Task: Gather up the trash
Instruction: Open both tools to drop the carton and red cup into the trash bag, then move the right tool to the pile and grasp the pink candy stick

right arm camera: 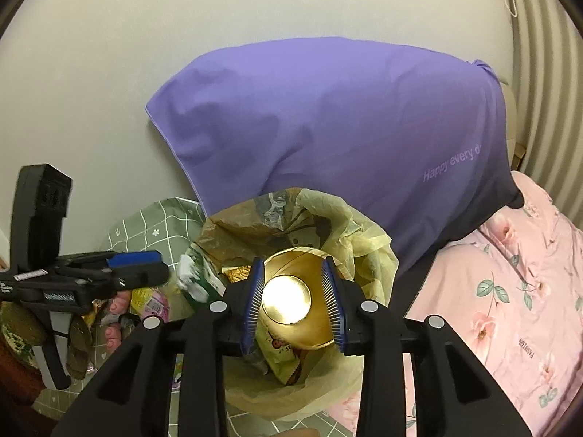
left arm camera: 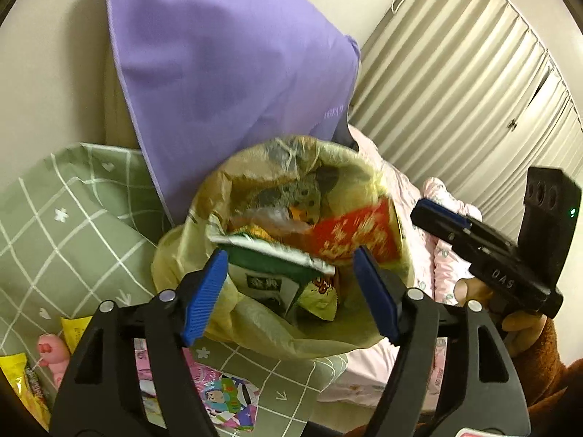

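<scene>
One gold can [right arm camera: 288,300] stands end-on between the right gripper [right arm camera: 293,304]'s parted pads, base toward the camera, axis pointing down into the one yellowish trash bag [left arm camera: 255,331], while the left gripper [left arm camera: 288,291] hangs wide and empty.

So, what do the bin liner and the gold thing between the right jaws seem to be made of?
Bin liner: thin plastic film, yellowish and translucent; it crinkles and its contents show through.
Gold thing: seemingly metal or metallised card, glossy; its round end throws a bright glare. Which one is unclear.
</scene>
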A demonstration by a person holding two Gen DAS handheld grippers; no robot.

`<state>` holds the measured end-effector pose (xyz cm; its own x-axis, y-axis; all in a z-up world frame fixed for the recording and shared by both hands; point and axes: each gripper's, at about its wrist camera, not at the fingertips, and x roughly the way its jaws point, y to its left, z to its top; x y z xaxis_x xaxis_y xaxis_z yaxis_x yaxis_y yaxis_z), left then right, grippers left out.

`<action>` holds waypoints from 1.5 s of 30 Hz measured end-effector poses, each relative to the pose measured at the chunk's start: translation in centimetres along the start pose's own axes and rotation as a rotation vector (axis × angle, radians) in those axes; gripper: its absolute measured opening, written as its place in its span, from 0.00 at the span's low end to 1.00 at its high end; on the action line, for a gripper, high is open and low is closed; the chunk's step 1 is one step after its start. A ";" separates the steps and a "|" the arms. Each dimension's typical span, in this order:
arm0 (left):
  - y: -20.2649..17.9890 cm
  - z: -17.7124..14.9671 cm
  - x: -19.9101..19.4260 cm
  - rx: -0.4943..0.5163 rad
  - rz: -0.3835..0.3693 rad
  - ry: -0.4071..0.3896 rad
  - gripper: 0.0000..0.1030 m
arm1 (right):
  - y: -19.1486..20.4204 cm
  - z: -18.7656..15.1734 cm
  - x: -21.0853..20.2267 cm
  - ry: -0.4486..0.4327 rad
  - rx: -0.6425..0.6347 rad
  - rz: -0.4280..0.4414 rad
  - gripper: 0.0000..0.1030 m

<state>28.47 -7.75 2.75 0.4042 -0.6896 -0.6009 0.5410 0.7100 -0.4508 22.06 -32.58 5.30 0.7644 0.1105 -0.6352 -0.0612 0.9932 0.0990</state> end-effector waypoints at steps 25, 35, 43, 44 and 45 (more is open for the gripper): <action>14.1 -13.2 -19.5 -0.291 0.515 -0.264 0.69 | 12.8 -3.4 2.5 0.041 -0.151 0.316 0.43; 16.0 -20.0 -17.6 -0.414 0.479 -0.101 0.73 | 16.1 -5.8 4.6 0.122 -0.245 0.341 0.43; 16.1 -21.6 -21.0 -0.474 0.557 -0.191 0.73 | 19.9 -9.6 6.3 0.251 -0.328 0.501 0.43; 16.1 -21.5 -21.8 -0.480 0.577 -0.206 0.73 | 20.8 -10.2 6.5 0.267 -0.347 0.525 0.43; 16.0 -21.6 -22.5 -0.481 0.594 -0.219 0.73 | 22.1 -11.1 6.7 0.292 -0.377 0.564 0.43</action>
<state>12.13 22.20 -5.25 0.6881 -0.1533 -0.7092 -0.1680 0.9172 -0.3612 18.74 -9.53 -5.30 0.3526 0.5615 -0.7486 -0.6510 0.7218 0.2348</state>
